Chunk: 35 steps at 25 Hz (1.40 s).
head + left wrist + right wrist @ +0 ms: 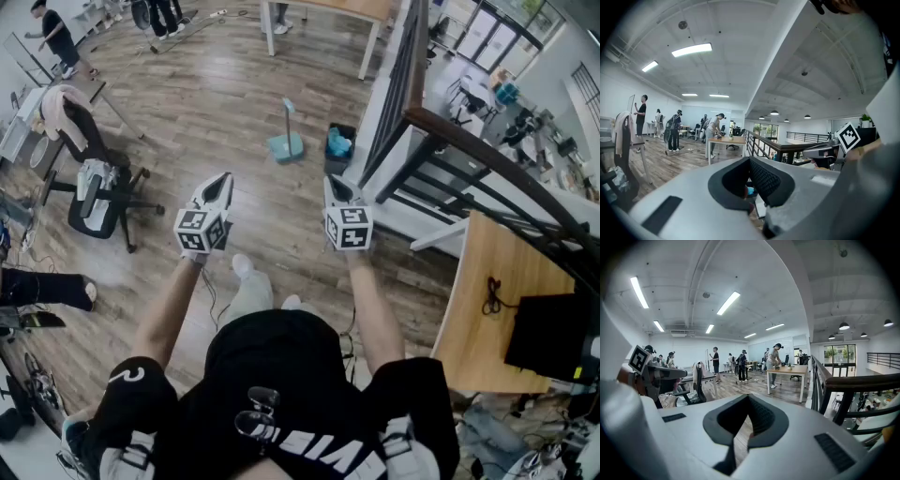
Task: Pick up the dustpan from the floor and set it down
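A: Just ahead of the chest, what shows?
B: The left tongs and right tongs are each pressed together, empty.
A: Farther off?
B: The dustpan sits on the floor, beside a bin.

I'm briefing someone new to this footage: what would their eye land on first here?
The left tool and the right tool are held out side by side mid-frame in the head view, both shut and empty. Beyond them a light blue dustpan with an upright handle stands on the wooden floor, beside a dark bin by the railing.
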Each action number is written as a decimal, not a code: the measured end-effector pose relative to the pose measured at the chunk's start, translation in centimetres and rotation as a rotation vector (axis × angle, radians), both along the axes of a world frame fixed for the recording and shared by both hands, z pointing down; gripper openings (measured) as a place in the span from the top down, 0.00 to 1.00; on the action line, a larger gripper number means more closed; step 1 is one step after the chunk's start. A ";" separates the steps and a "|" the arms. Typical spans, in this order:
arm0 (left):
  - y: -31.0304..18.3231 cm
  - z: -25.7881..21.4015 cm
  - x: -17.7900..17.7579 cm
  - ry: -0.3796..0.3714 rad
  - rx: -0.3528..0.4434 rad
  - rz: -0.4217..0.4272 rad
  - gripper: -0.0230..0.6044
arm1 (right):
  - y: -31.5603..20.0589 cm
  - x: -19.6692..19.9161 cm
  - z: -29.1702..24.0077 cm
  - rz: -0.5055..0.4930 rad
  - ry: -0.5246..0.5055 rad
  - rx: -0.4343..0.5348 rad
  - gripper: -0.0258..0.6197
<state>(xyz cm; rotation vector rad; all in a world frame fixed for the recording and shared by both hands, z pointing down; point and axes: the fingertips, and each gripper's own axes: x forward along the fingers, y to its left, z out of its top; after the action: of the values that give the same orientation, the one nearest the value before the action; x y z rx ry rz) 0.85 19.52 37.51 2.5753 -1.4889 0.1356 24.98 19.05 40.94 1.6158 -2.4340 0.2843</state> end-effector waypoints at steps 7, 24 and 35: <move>-2.7 0.9 -0.3 0.002 0.000 -0.001 0.97 | -2.7 -1.0 0.8 -0.016 0.013 -0.010 0.97; -22.1 6.0 -3.3 0.019 -0.078 0.015 0.97 | -21.6 -4.2 4.5 0.006 0.057 -0.080 0.97; -35.7 8.2 -6.3 0.048 -0.127 0.060 0.97 | -35.7 -8.6 6.6 0.033 0.050 -0.123 0.97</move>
<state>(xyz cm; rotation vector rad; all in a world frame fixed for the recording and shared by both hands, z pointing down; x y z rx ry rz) -5.48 -16.20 45.70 2.5046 -1.3424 0.1682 16.39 -16.68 47.52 1.5930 -2.3067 0.3870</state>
